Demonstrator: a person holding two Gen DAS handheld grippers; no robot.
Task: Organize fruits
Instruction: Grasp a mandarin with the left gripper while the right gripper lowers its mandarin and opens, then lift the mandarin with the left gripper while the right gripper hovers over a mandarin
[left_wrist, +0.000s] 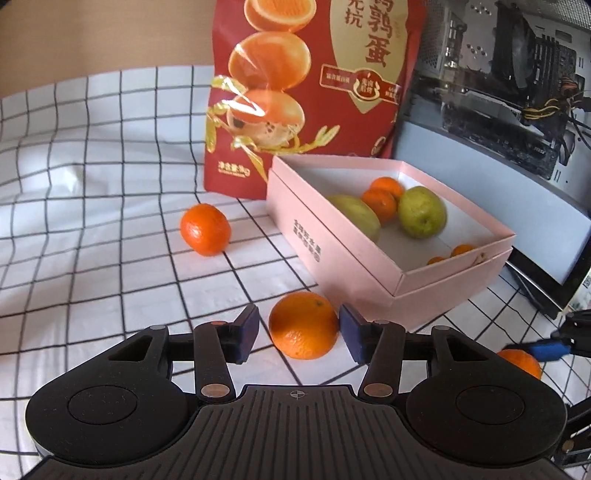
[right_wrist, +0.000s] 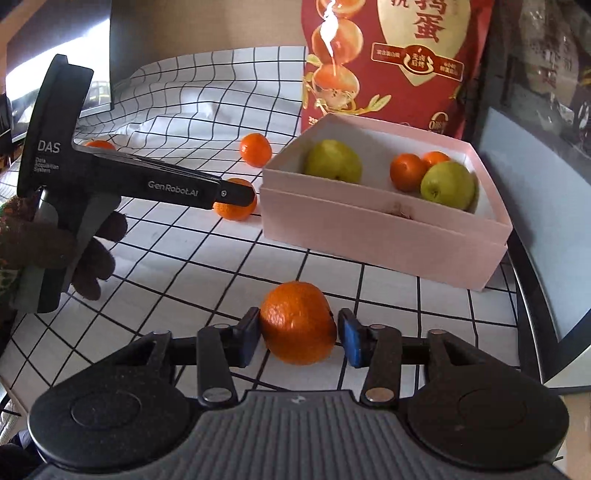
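Both hands were working at once, each lined up on its own fruit. In the left wrist view the left hand-held gripper (left_wrist: 298, 334) sat low in the middle of the frame with a mandarin (left_wrist: 303, 325) dead centre between its blue pads (left_wrist: 247, 332). There was a clear gap on the left side and the right pad stood at the skin, so I called it released, bracketing the fruit without squeezing.

In the right wrist view the right hand-held gripper (right_wrist: 298, 338) had its own mandarin (right_wrist: 298, 322) squarely between the fingers at lower centre. The left pad looked to be touching the peel, a sliver of daylight showed on the right, so this one read as unclenched too.

Neither fruit had a long axis to fuss over; both were near round, so closing straight in looked enough.

The pink box (right_wrist: 369, 236) lay ahead and to the right of each gripper, already carrying two green pears (right_wrist: 447, 184) and small mandarins. The right hand's fruit sat nearer its front wall. Another loose mandarin (left_wrist: 205, 229) waited on the checked tablecloth (left_wrist: 92, 221), left of centre.
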